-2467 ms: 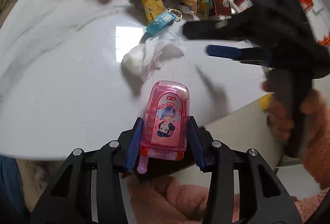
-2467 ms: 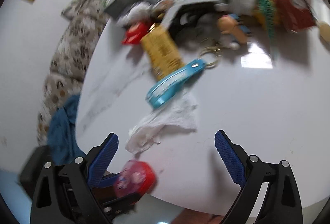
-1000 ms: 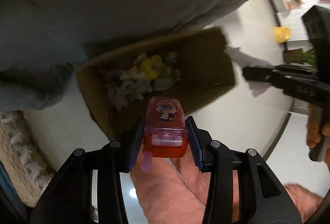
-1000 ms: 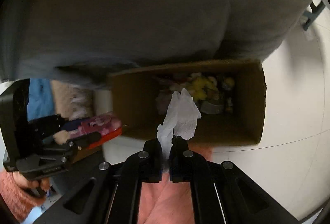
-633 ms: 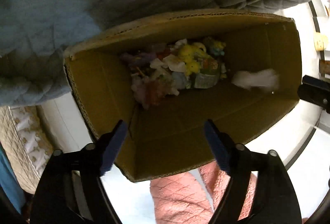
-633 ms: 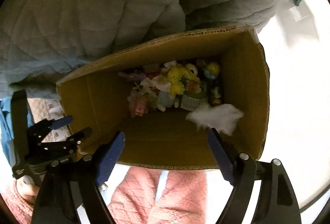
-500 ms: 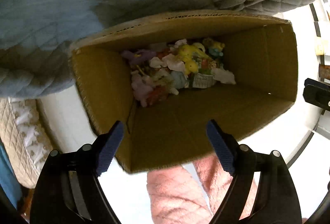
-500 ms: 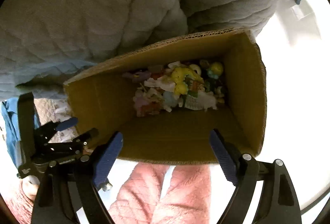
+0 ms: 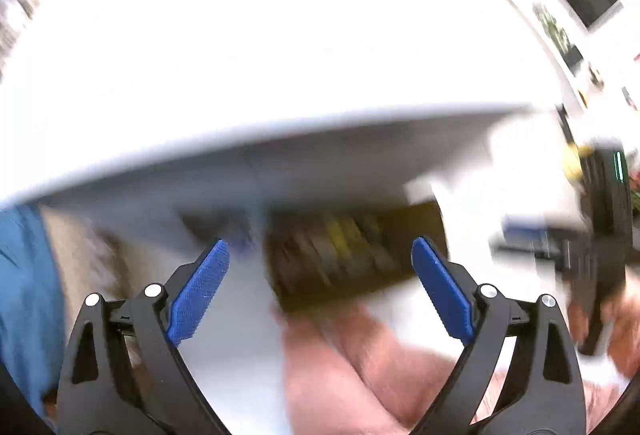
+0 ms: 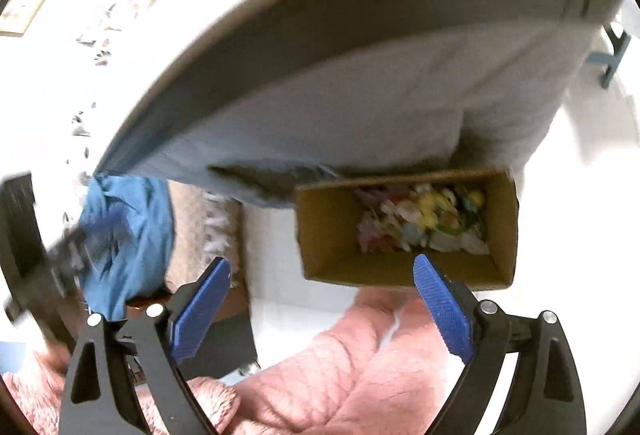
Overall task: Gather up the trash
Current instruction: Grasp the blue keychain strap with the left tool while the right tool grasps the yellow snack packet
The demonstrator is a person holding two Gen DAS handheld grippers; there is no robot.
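Observation:
A brown cardboard box (image 10: 336,231) stands on the floor below the table and holds a heap of mixed trash (image 10: 424,223). It shows blurred in the left wrist view (image 9: 352,255). My left gripper (image 9: 320,291) is open and empty, above the box and level with the table edge. My right gripper (image 10: 322,309) is open and empty, above the box's near wall. The right gripper also shows blurred at the right of the left wrist view (image 9: 532,235).
The white round table (image 9: 280,55) fills the upper left wrist view, with blurred clutter at its far side. Its grey underside (image 10: 360,35) hangs over the box. A blue cloth (image 10: 124,231) lies at left. Pink-trousered legs (image 10: 360,375) are below the grippers.
Both grippers have risen away from the box toward the table edge, still open. Earlier the left dropped the pink toy and the right dropped the tissue into the box.

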